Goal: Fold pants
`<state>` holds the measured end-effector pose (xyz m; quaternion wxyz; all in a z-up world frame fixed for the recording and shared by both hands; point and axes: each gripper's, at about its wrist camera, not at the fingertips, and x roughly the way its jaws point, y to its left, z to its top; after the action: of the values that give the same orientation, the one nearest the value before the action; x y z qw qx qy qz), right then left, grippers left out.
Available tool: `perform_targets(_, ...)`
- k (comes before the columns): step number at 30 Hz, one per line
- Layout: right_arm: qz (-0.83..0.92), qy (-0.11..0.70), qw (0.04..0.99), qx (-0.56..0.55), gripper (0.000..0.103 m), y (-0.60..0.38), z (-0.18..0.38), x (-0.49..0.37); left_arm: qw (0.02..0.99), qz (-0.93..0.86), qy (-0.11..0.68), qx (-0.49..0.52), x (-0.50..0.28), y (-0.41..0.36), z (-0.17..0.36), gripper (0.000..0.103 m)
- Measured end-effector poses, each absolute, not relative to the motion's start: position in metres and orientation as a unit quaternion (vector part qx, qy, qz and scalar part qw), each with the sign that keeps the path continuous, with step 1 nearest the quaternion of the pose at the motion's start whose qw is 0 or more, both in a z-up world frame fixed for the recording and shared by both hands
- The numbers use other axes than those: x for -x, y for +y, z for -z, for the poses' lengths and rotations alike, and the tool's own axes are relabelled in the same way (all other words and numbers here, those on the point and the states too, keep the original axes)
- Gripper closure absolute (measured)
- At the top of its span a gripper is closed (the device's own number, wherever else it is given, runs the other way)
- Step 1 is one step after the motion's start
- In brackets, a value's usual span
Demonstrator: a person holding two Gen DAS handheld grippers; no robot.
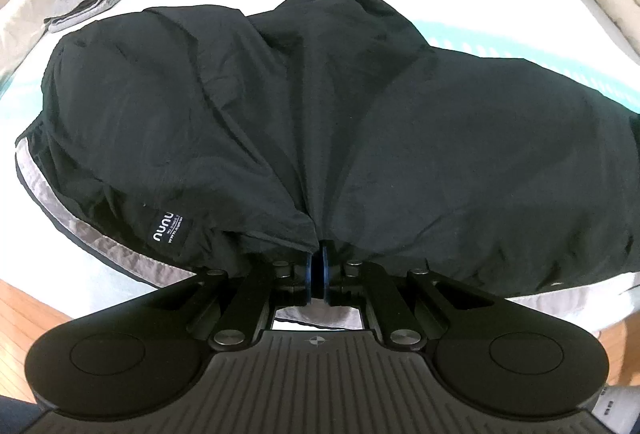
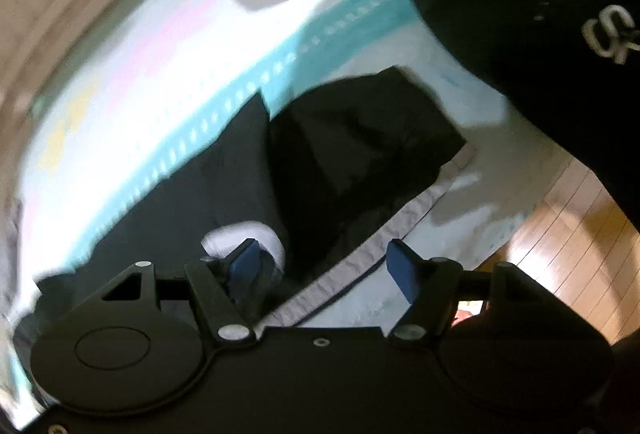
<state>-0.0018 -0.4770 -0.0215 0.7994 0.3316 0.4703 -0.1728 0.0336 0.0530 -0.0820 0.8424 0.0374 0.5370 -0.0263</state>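
pants (image 1: pixel 320 122) hide left tool (image 1: pixel 319 266) tips

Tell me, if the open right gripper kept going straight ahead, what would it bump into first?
Probably the black pants lying on the bed. The right gripper has nothing between its open jaws, though blur makes depth uncertain.

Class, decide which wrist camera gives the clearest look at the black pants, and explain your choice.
The left wrist view: the black pants fill it, sharp, label readable. The right wrist view shows only a blurred part with the grey stripe.
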Motion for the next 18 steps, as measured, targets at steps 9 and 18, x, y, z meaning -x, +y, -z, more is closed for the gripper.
perform_targets(9, 0.149, 0.429, 0.874, -0.174, 0.031, -0.443, -0.01, -0.003, 0.843, 0.018, 0.536, -0.045, -0.029, 0.045, 0.081, 0.097)
perform_targets(18, 0.039, 0.4, 0.873, 0.277, 0.044, -0.286, 0.047, -0.033, 0.842, 0.019, 0.538, -0.039, -0.029, 0.047, 0.078, 0.096)
